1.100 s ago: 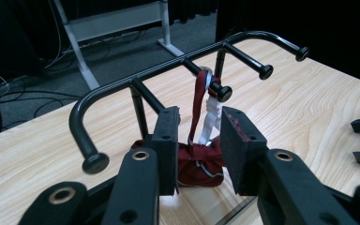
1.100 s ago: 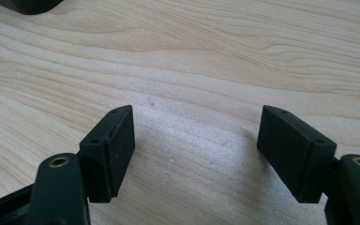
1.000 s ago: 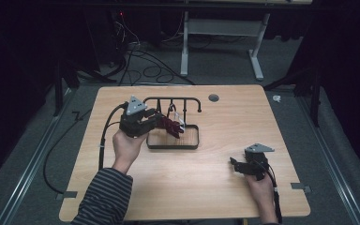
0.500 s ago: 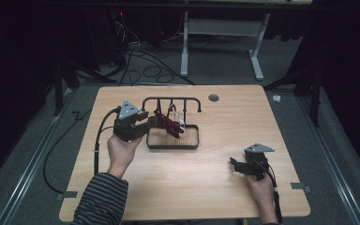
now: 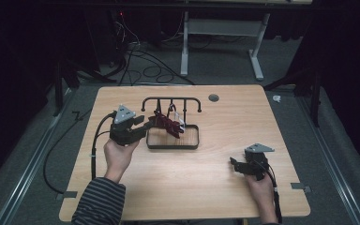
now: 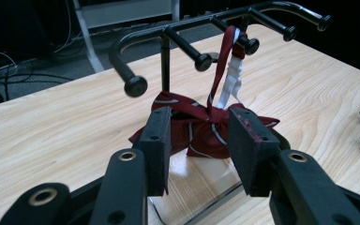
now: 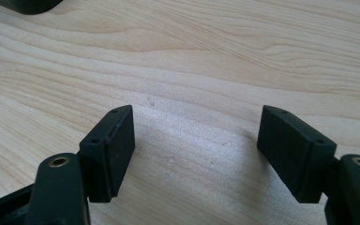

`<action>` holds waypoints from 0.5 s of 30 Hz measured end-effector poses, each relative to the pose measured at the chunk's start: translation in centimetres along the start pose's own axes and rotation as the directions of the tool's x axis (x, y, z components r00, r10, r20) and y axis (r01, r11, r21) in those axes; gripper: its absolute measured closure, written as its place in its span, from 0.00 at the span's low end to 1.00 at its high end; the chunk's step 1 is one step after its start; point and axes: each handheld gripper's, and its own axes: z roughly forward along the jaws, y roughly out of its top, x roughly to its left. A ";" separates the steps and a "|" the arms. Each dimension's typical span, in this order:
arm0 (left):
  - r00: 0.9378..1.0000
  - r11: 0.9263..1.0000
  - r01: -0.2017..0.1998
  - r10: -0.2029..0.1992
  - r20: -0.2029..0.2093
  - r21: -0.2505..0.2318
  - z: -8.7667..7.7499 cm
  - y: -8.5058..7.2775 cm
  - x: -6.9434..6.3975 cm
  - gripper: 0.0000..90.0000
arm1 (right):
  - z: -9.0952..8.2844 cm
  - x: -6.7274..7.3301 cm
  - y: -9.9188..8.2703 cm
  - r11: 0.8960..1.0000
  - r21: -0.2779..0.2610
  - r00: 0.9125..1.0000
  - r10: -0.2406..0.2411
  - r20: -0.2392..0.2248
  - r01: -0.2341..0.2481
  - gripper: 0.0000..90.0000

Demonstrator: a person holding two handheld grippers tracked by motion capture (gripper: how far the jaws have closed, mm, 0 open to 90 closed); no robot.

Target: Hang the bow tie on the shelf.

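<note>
The left hand-held gripper (image 6: 199,150) is standing released: its jaws have just been opening, and in the left gripper view the dark red striped bow tie (image 6: 201,124) is lying just beyond the pads (image 6: 157,145), apart from them, with nothing pinched. That view is giving what the high view blurs: the tie's strap, red and white, is looping up over one knobbed peg of the black rack (image 6: 168,35), toward 12 o'clock of the jaws, while the bow itself is resting on the rack's tray floor. At 3 o'clock of that picture the tips of the other gripper are showing at the edge.

In the high view the left hand-held gripper (image 5: 143,129) is sitting at 9 o'clock of the rack (image 5: 171,101), its jaws pointing toward 3 o'clock at the bow tie (image 5: 168,125), which is lying inside the tray rim (image 5: 173,146). A hand (image 5: 117,157) in a striped sleeve is holding it.

The right hand-held gripper (image 5: 236,165) is resting well apart, toward 4 o'clock of the rack near the table (image 5: 187,187) edge. The right gripper view is showing its jaws (image 7: 194,154) spread wide over bare wood grain, grasping nothing.

No writing or brand mark is readable on the tie, rack or grippers.
</note>
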 end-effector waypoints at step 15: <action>0.999 1.000 0.028 -0.028 -0.024 -0.002 -1.1 -1.2 0.8 0.65 | 0.0 0.0 0.0 1.000 0.000 1.000 0.000 0.000 0.000 0.32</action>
